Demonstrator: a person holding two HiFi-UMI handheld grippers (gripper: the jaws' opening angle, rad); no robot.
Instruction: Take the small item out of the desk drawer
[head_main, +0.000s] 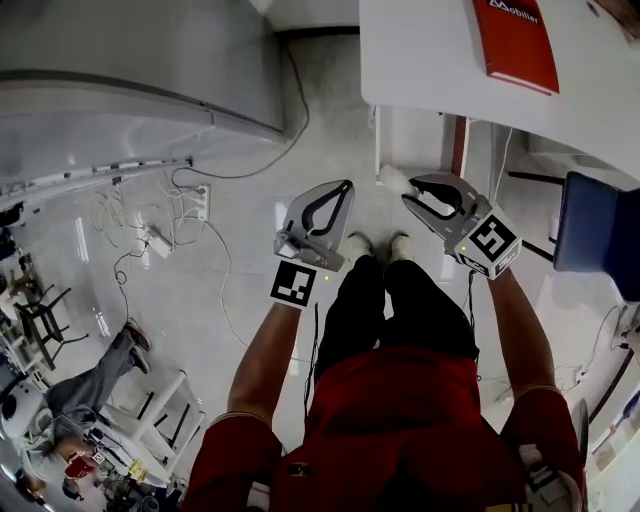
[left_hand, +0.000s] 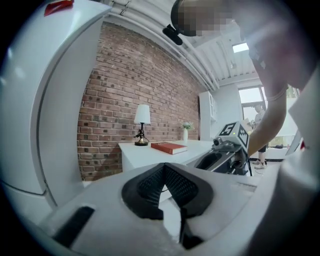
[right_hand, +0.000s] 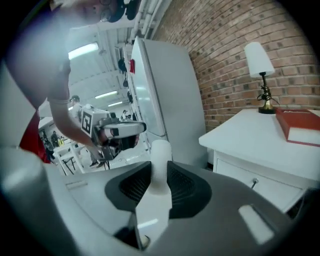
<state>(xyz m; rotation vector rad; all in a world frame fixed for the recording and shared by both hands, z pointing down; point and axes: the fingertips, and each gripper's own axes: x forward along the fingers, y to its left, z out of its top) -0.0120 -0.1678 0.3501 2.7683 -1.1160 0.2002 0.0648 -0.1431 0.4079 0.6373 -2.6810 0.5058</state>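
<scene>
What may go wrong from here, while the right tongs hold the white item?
1. The right tongs pinch the white item over the floor, not over the desk. If the grip loosens, the item would probably fall and might roll away.
2. Cables lie loose on the floor to the person's left. A step that way might catch them.
</scene>
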